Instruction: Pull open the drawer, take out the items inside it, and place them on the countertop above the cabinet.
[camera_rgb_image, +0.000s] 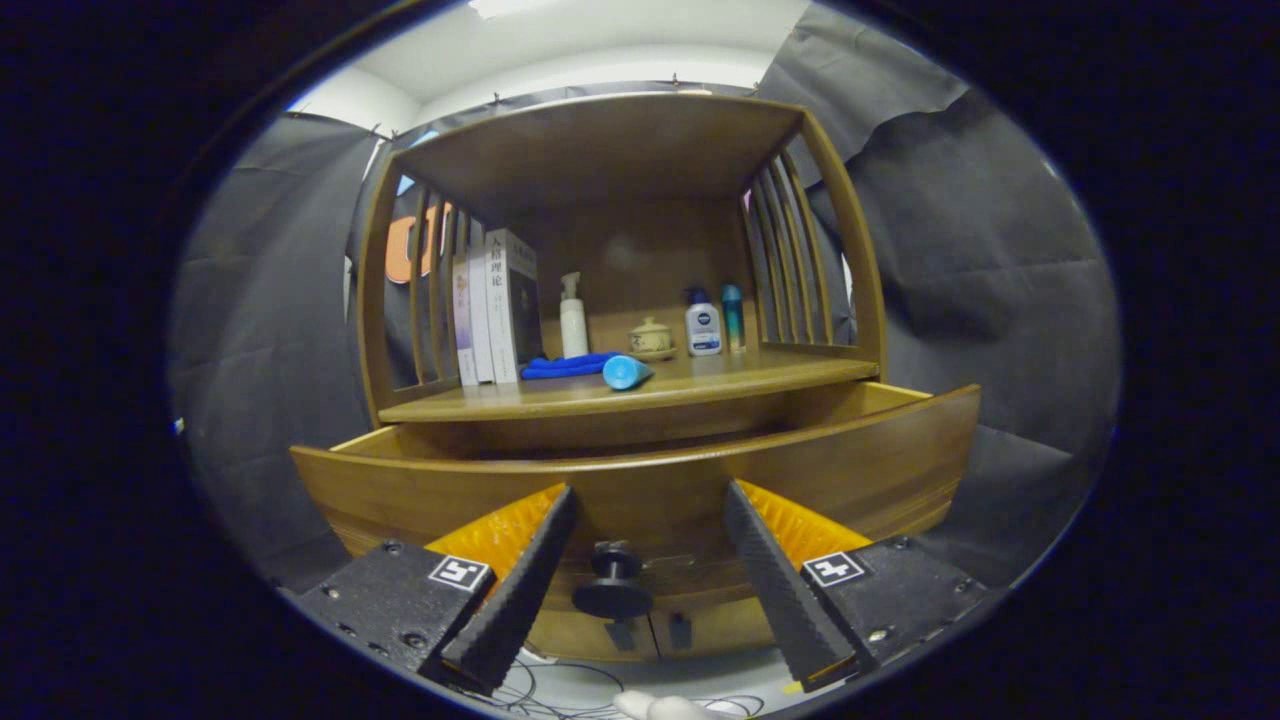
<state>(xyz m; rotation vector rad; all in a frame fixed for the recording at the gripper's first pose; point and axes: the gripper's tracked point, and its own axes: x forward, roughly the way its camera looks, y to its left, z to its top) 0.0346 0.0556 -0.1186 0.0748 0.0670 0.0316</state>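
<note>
Both fingers of the tool (648, 500) stand wide apart, gripping nothing, the drawer (640, 490) knob (613, 585) between them.

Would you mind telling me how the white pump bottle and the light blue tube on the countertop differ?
The white pump bottle stands upright, while the light blue tube lies on its side. The bottle sits further back, behind the blue cloth; the tube lies nearer the front edge, beside that cloth. Both rest on the countertop, beyond the open gripper, whose fingers flank the drawer knob.
</note>
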